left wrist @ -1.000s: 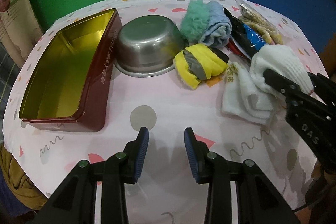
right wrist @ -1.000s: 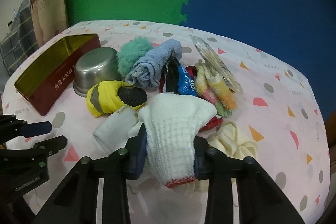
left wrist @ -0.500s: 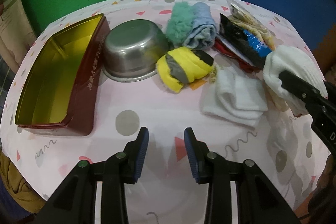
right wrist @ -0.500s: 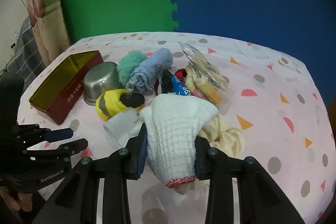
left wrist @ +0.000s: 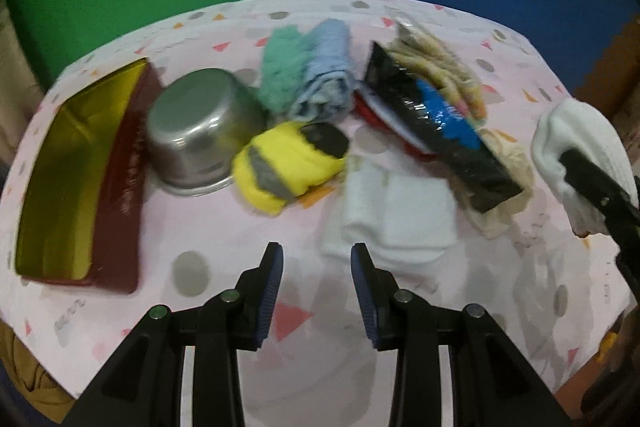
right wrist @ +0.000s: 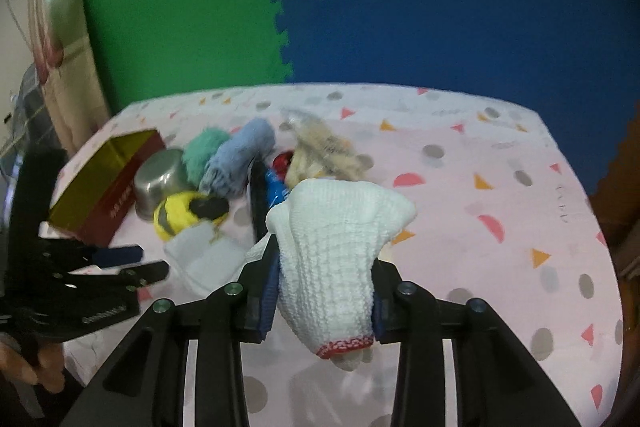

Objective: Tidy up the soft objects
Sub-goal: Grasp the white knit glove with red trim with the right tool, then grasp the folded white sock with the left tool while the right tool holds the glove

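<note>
Two grippers in play. My right gripper (right wrist: 322, 301) is clamped on a white waffle-knit cotton glove with a red-stitched cuff (right wrist: 332, 251); the pads pinch it near the cuff end, the body bunched up above the jaws, cuff dangling below. The glove hangs clear of the bench, over the near right side. My left gripper (left wrist: 316, 291) stands apart with nothing between the pads, held above the pink patterned bench cover (left wrist: 200, 227).

Outward from there: a folded white cloth (left wrist: 394, 219) lies just beyond the left gripper. Behind it, a yellow, grey and black rolled sock (left wrist: 288, 159) touches an upturned steel bowl (left wrist: 200, 135). A dark red rectangular tin with gold lining (left wrist: 72, 179) sits open at far left, looking empty from here. A teal fluffy bundle (left wrist: 280, 71) and a rolled pale blue towel (left wrist: 326, 75) lie side by side further back.

Handling judgement: the glove looks light, limp, compressible, not slippery. A mid-body pinch would probably stop it drooping. The tin seems the likely home.
</note>
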